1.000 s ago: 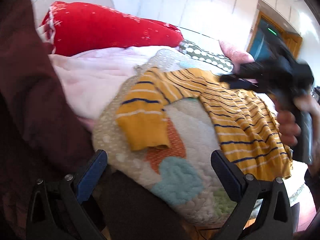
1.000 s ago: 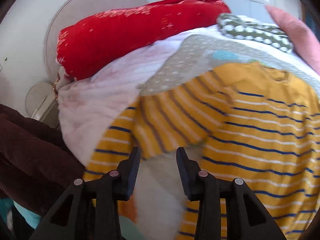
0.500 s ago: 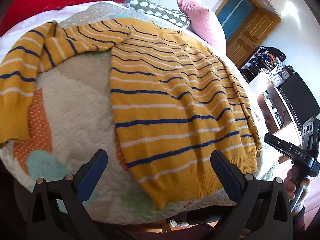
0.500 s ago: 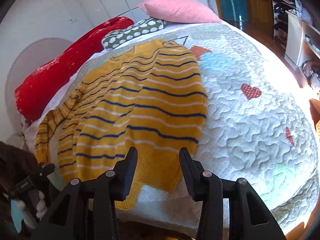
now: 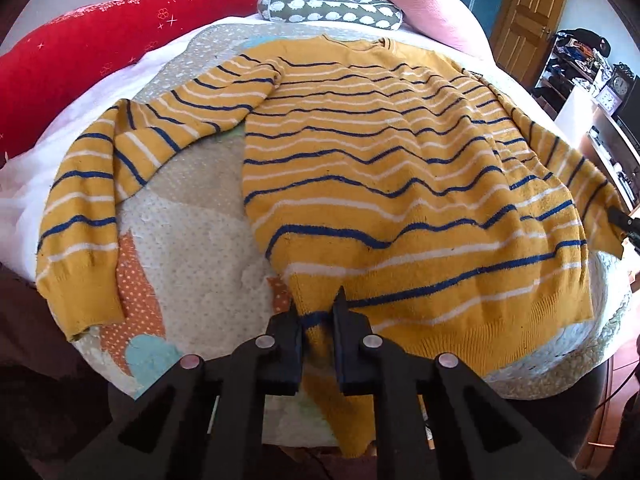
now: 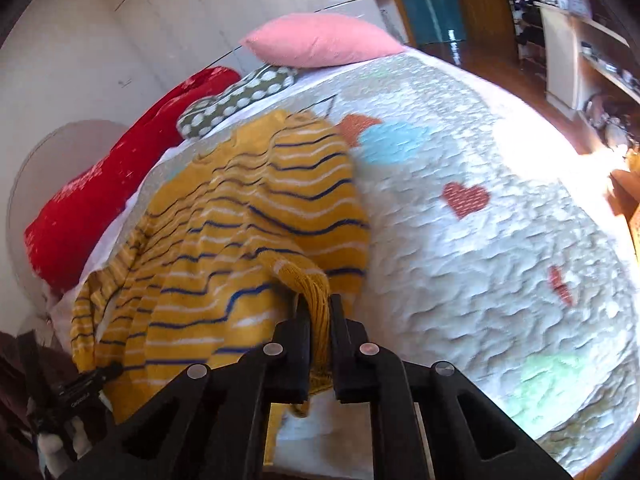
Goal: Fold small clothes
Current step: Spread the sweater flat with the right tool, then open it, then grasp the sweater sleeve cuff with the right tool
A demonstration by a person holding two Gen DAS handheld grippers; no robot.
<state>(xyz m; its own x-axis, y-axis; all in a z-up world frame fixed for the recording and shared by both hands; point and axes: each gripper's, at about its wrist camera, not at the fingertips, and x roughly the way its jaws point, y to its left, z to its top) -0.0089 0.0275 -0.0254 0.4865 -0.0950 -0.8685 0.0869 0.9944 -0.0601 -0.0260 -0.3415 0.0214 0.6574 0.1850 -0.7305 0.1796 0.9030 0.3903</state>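
On a quilted bedspread (image 5: 192, 248) patched with hearts and dots, a mustard-yellow striped sweater (image 5: 400, 168) lies spread flat, neckline toward 12 o'clock. At 6 o'clock in the left wrist view, the left gripper (image 5: 316, 320) is clamped on the sweater's bottom hem, near its left corner. The right gripper (image 6: 319, 316) pinches a bunched ribbed edge of the same sweater — fabric is squeezed between its fingers and lifted off the bed. A red bolster (image 5: 100, 48) sits at 10 o'clock, a polka-dot cushion (image 5: 328, 10) and pink pillow (image 5: 416, 4) near 12 — all beyond the sweater.
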